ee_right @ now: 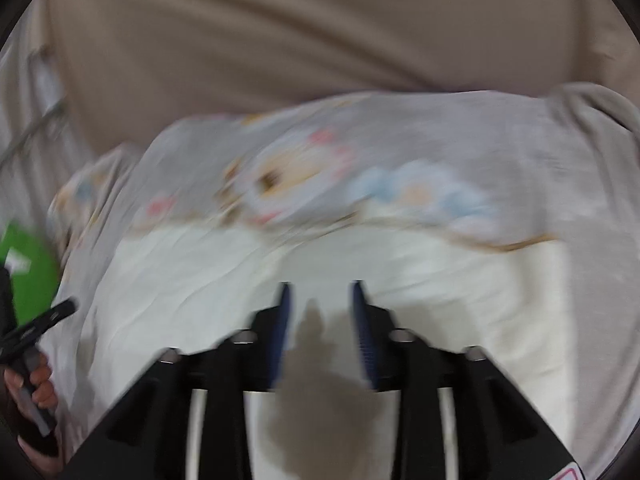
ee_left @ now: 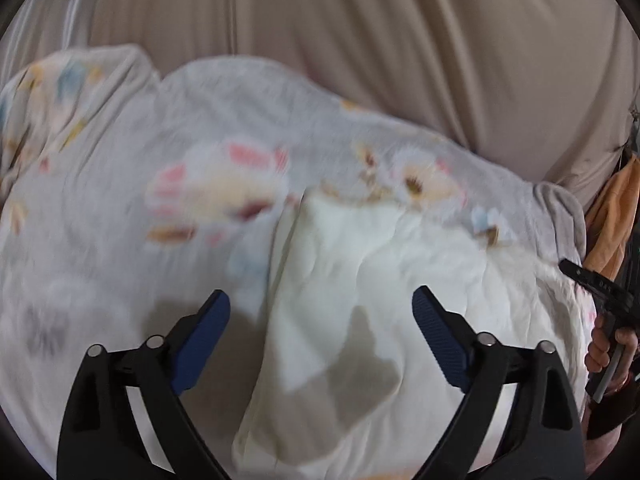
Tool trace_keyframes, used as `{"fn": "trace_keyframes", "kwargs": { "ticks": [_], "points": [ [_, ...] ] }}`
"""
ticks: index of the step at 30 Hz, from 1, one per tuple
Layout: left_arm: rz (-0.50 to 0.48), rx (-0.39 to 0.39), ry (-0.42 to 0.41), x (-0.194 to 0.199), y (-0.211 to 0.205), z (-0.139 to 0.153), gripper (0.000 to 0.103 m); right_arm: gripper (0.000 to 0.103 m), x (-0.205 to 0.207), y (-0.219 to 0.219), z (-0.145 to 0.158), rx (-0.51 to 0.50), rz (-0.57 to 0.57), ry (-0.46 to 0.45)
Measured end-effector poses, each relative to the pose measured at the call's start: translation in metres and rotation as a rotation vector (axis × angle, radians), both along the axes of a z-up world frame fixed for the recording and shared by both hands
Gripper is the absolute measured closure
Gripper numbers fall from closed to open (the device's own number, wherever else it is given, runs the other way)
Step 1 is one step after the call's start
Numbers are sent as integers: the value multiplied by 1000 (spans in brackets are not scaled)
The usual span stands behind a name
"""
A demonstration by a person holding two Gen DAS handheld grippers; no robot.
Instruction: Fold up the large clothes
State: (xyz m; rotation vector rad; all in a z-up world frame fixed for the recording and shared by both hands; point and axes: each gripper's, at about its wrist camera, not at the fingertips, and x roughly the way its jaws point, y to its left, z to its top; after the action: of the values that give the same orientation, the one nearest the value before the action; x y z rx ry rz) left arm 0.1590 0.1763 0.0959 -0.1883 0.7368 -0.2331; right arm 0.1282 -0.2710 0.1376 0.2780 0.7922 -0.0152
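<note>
A large grey blanket point(ee_left: 120, 184) with a flower print lies spread on a beige sheet. Part of it is turned over and shows its white underside point(ee_left: 360, 280). My left gripper point(ee_left: 322, 302) is wide open and empty above the white fold. In the right wrist view the same blanket point(ee_right: 400, 152) and white underside point(ee_right: 440, 280) show, blurred. My right gripper point(ee_right: 320, 292) hangs over the white part with its jaws partly open and nothing between them. The right gripper also shows at the right edge of the left wrist view point(ee_left: 592, 280), held in a hand.
The beige sheet point(ee_left: 360, 40) covers the far area. An orange cloth point(ee_left: 616, 216) hangs at the right edge. A green object point(ee_right: 28, 260) sits at the left edge of the right wrist view, above the hand holding the left gripper point(ee_right: 36, 328).
</note>
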Motion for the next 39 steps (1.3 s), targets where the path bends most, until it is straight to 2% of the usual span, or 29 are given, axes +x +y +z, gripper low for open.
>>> {"fn": "trace_keyframes", "kwargs": {
  "ticks": [2, 3, 5, 6, 7, 8, 9, 10, 13, 15, 16, 17, 18, 19, 20, 21, 22, 25, 27, 29, 30, 31, 32, 34, 37, 39],
  "points": [
    [-7, -6, 22, 35, -8, -2, 12, 51, -1, -38, -2, -66, -157, -3],
    [-4, -20, 55, 55, -10, -8, 12, 46, 1, -53, -8, -79, -197, 15],
    [-2, -63, 115, 85, -14, -22, 19, 45, 8, -74, -28, -22, -208, 88],
    [-4, -76, 145, 97, -17, -29, 41, 51, 11, -78, -38, 27, -191, 124],
    [-10, -85, 179, 105, -19, -36, 68, 78, 11, -78, -46, 81, -148, 142],
    [-15, -90, 185, 107, -21, -37, 77, 87, 10, -72, -48, 92, -101, 144],
    [-22, -91, 161, 103, -22, -33, 92, 91, 6, -64, -42, 57, -81, 112],
    [-20, -85, 120, 96, -23, -25, 94, 93, -2, -57, -28, 34, -65, 44],
    [-20, -118, -83, 58, -16, 17, 95, 95, -42, -56, 30, 125, -29, -257],
    [4, -98, -176, 40, -13, 40, 95, 95, -60, -58, 53, 127, -37, -378],
    [21, -59, -183, 39, -15, 42, 95, 95, -58, -61, 52, 101, -56, -363],
    [26, -25, -151, 47, -18, 35, 95, 95, -48, -62, 41, 66, -69, -301],
    [11, -14, -88, 59, -21, 20, 95, 96, -33, -65, 19, 38, -83, -198],
    [15, 26, 0, 75, -29, -4, 95, 96, -16, -69, -11, 25, -105, -71],
    [24, 79, 56, 85, -35, -27, 95, 96, -5, -70, -34, 8, -114, 18],
    [23, 109, 94, 93, -39, -45, 94, 96, 2, -71, -57, -4, -125, 93],
    [18, 118, 125, 99, -41, -60, 94, 96, 7, -70, -74, 10, -122, 128],
    [38, 133, 116, 99, -43, -67, 91, 93, 10, -60, -74, -63, -103, 161],
    [44, 140, 108, 97, -42, -66, 88, 91, 9, -60, -66, -92, -120, 144],
    [81, 163, 71, 87, -38, -55, 83, 88, -6, -62, -46, -105, -180, 53],
    [100, 177, 34, 77, -38, -45, 81, 84, -15, -60, -33, -105, -203, -9],
    [111, 179, -5, 70, -39, -34, 78, 78, -22, -55, -19, -109, -208, -64],
    [110, 171, -55, 58, -41, -19, 75, 79, -23, -50, -8, -114, -186, -95],
    [67, 142, -116, 41, -49, 1, 59, 79, -23, -19, 10, -115, -68, -135],
    [-45, 139, -115, 31, -81, 9, 55, 81, -7, 41, 12, -77, 151, -87],
    [-112, 163, -68, 34, -106, -5, 55, 84, 9, 79, -4, -34, 266, -8]
  ]
}}
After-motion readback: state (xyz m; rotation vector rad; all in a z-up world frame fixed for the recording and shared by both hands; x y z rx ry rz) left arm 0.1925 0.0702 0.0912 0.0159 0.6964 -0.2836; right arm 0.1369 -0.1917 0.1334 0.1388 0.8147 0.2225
